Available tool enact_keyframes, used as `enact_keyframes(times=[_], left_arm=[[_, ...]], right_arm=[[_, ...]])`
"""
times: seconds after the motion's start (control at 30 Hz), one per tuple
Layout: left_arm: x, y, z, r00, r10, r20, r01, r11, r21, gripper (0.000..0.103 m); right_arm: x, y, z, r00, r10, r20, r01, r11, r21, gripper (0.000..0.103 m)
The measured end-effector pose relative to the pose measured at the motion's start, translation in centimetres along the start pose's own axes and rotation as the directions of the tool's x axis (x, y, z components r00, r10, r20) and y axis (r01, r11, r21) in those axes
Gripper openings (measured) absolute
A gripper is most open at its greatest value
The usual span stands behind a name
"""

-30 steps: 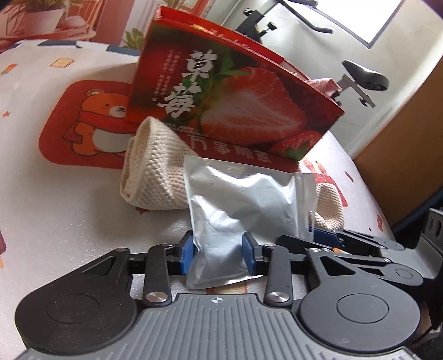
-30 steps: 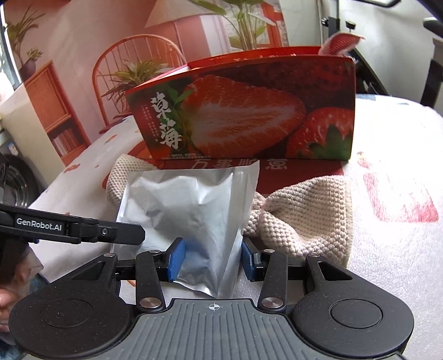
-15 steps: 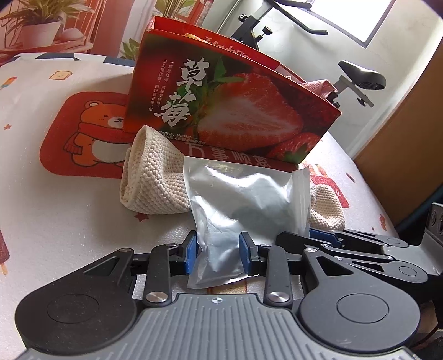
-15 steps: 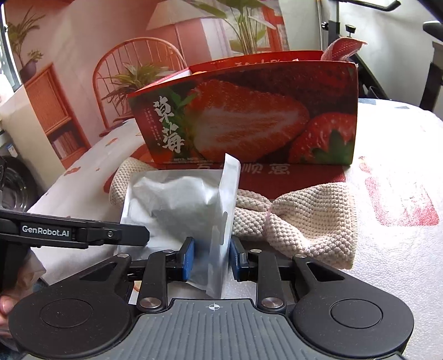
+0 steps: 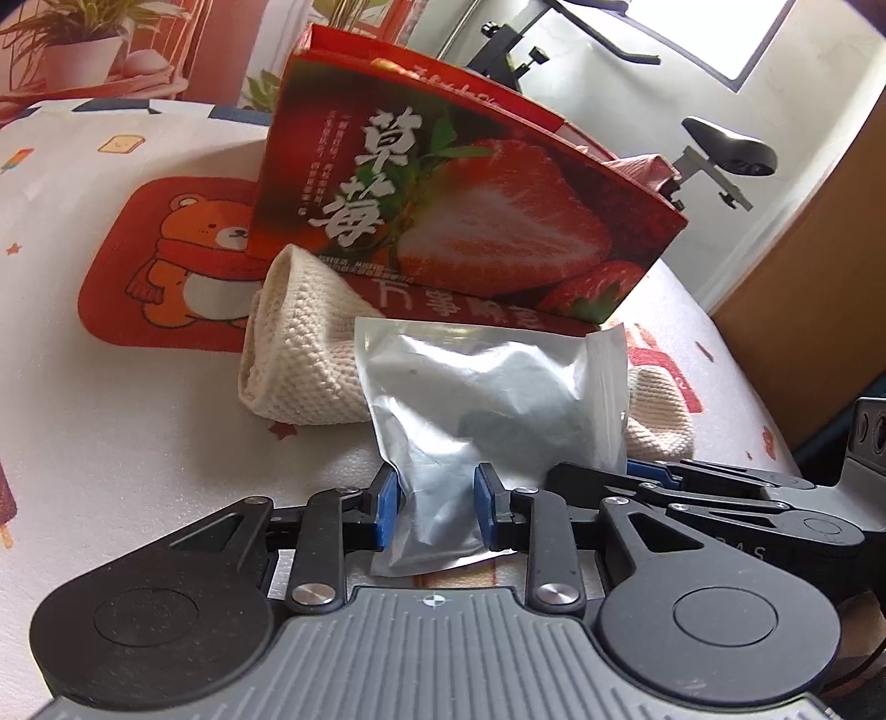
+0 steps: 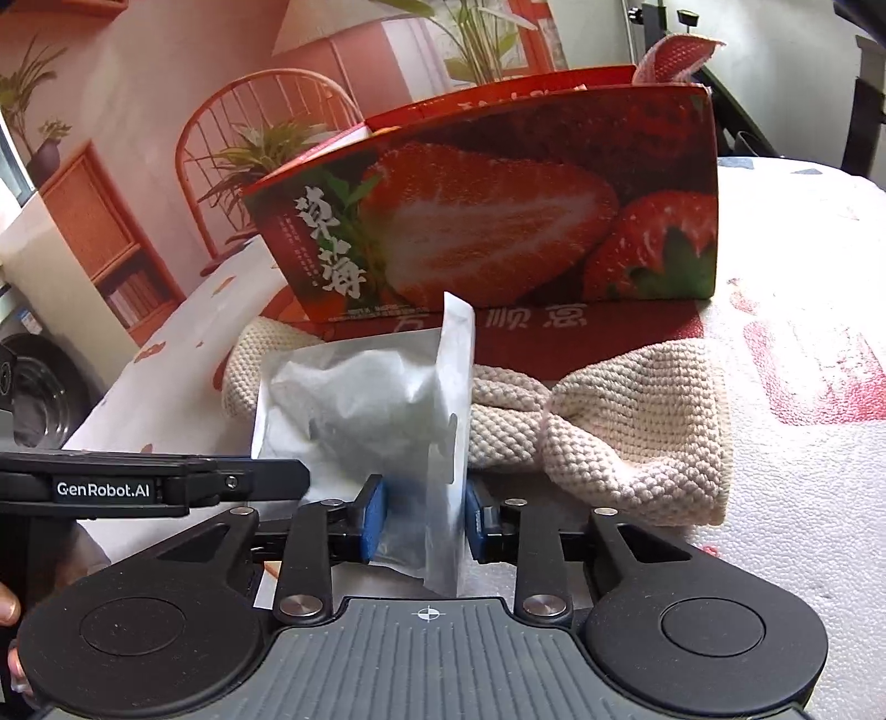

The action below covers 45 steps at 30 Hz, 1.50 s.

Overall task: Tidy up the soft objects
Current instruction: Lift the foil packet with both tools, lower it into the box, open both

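A silver foil pouch point(image 5: 487, 399) is held up between both grippers, in front of a cream knit cloth point(image 5: 299, 354) on the table. My left gripper point(image 5: 437, 504) is shut on the pouch's lower left corner. In the right wrist view my right gripper point(image 6: 423, 515) is shut on the pouch point(image 6: 360, 410) at its right edge, which is folded up on end. The knit cloth point(image 6: 637, 421) lies against the open strawberry box point(image 6: 498, 221). The left gripper's finger point(image 6: 166, 487) reaches in from the left.
The strawberry box point(image 5: 470, 221) stands behind the cloth with a pink cloth point(image 6: 675, 52) poking out of its top. A red bear mat point(image 5: 166, 260) lies to the left on the patterned tablecloth. A wooden panel point(image 5: 819, 277) stands off the table's right edge.
My right gripper's jaws narrowed onto the pouch's right edge, which folded upright between them. The left gripper kept its hold and both hands stayed in place.
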<state>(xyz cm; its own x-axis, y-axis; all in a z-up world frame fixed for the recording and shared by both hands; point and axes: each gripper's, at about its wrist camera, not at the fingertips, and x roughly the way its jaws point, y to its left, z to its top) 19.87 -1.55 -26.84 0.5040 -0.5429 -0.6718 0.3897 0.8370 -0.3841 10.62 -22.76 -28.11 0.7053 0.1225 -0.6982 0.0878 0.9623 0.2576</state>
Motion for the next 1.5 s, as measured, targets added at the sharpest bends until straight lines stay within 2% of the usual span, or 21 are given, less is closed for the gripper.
enact_keyframes(times=[0.27, 0.63, 1.1, 1.5], left_arm=[[-2.0, -0.4, 0.9, 0.997, -0.021, 0.073, 0.019, 1.000, 0.019, 0.030], [-4.6, -1.8, 3.3, 0.983, -0.029, 0.182, 0.019, 0.998, 0.057, 0.030], [-5.0, -3.4, 5.9, 0.979, -0.021, 0.202, -0.001, 0.994, 0.110, 0.030], [-4.8, -3.6, 7.9, 0.973, -0.029, 0.227, 0.001, 0.992, 0.126, 0.030]], right_arm=[[-1.7, 1.3, 1.0, 0.997, -0.004, 0.075, 0.008, 0.999, -0.054, 0.026], [-3.9, 2.6, 3.5, 0.983, 0.010, 0.181, 0.013, 0.992, -0.123, 0.026], [-4.9, 2.5, 6.3, 0.976, 0.000, 0.218, 0.025, 0.993, -0.114, 0.026], [-5.1, 2.3, 9.1, 0.970, -0.001, 0.244, 0.040, 0.987, -0.153, 0.026]])
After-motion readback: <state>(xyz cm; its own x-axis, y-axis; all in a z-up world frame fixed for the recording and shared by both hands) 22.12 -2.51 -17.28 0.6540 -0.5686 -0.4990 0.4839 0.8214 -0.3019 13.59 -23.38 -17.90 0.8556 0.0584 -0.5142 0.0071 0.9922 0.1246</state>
